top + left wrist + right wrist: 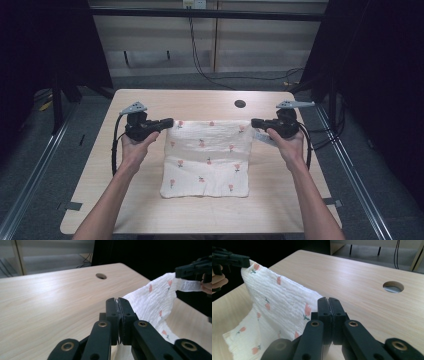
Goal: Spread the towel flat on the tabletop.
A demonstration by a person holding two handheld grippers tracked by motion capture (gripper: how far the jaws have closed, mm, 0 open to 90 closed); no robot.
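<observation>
Gripping cloth (207, 155) far corners: left gripper (167, 122), right gripper (256, 122).

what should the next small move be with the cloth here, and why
Probably carry both far corners toward the person and lay them on the near edge, folding it in half. Each hand-held gripper, left and right, is shut on a far corner of the cloth, that edge is lifted, and the near edge lies flat on the table.

Both forearms reach forward, spread apart; left gripper (167, 122) and right gripper (256, 122) point inward, jaws pinched tight (tips facing each other).
</observation>
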